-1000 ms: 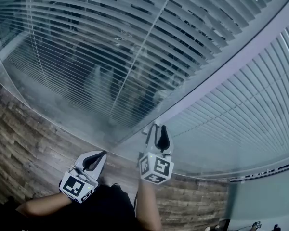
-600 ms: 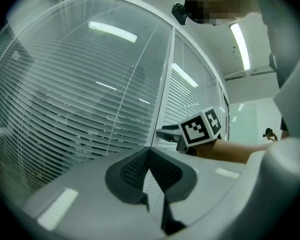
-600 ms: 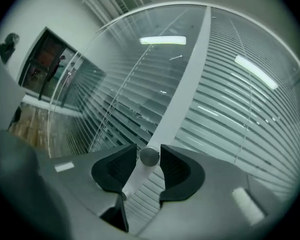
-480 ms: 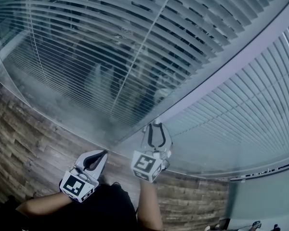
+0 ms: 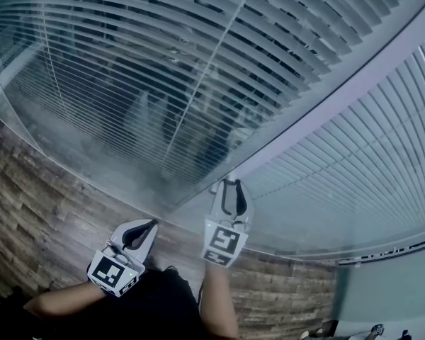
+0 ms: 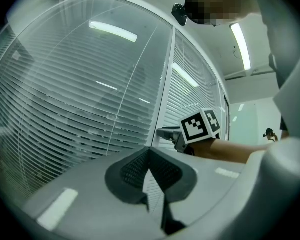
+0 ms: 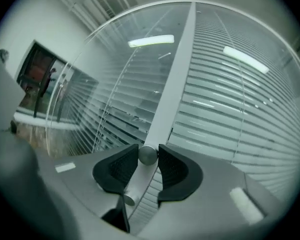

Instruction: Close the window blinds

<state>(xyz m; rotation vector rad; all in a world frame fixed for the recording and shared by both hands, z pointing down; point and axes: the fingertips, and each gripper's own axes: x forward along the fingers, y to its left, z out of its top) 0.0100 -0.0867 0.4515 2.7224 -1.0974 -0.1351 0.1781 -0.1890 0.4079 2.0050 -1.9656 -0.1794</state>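
Right gripper [image 7: 148, 151] is clamped on a small round grey metal knob [image 7: 148, 155]. Its jaws have just been closing, and both pads touch the knob. The knob sits on the pale grey window post [image 5: 326, 98] between two panes. Left gripper [image 6: 150, 154] is clenched empty, hanging near the glass above the brown wood-plank floor [image 5: 42, 190]. White horizontal slat blinds [image 5: 163, 62] behind the left pane show dark gaps. The only print is the black-and-white square markers on the gripper cubes [image 5: 225, 243].

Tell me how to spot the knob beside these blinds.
Two glass panes with slatted blinds meet at a pale upright post. On that post sits the knob: a small round grey metal stub, unlike the flat slats and post around it.
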